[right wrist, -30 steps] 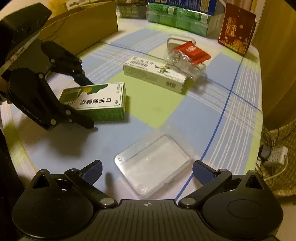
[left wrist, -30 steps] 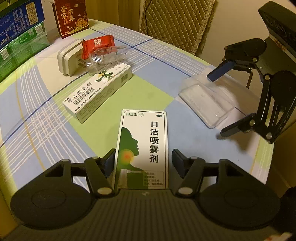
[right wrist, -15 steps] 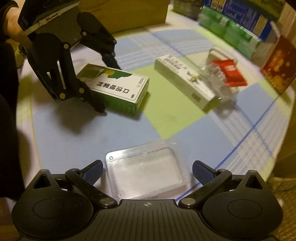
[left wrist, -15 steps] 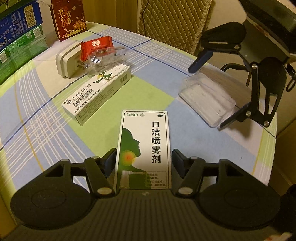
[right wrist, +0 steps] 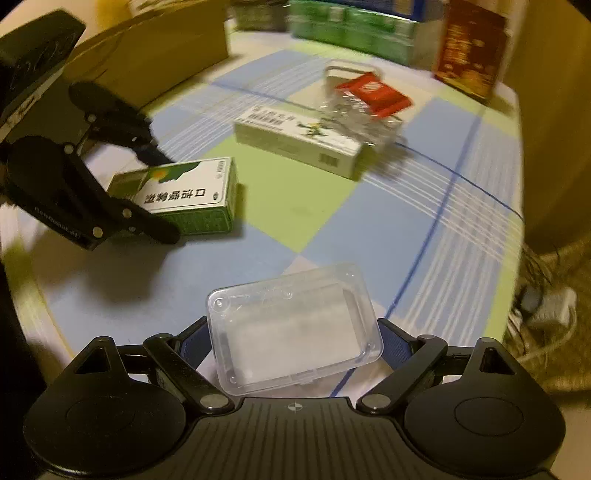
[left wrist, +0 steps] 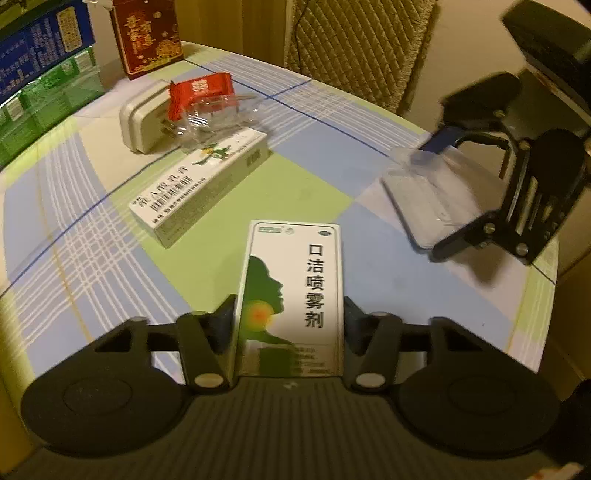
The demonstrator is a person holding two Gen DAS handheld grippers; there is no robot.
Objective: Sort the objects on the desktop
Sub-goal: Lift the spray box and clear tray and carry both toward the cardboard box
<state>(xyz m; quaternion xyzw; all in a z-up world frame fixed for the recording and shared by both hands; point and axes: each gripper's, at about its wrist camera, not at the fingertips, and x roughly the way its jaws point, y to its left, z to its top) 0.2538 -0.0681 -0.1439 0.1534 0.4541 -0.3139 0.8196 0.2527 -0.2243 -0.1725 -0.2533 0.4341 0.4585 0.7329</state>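
A white-and-green spray box (left wrist: 291, 280) lies on the checked tablecloth (left wrist: 92, 258). My left gripper (left wrist: 290, 306) straddles its near end, jaws closing, both pads against its long sides. From the right wrist view the same box (right wrist: 192, 195) sits between those black fingers. My right gripper (right wrist: 293, 328) is closing on a clear plastic case (right wrist: 288, 295); its blue pads touch the case's short ends, and the case looks tipped up off the cloth. The left wrist view shows this case (left wrist: 424, 192) held in the right gripper.
A long white medicine box (left wrist: 199, 188) lies mid-table. Behind it are crumpled clear wrap (left wrist: 214, 118), a red packet (left wrist: 201, 90) and a white adapter (left wrist: 142, 122). Red gift box (left wrist: 147, 35), green and blue cartons (left wrist: 48, 99) and a cardboard box (right wrist: 155, 55) line the far side.
Both pairs of jaws have narrowed. The left fingers now touch the spray box's sides. The right fingers have closed in on the clear case, which has tipped up.
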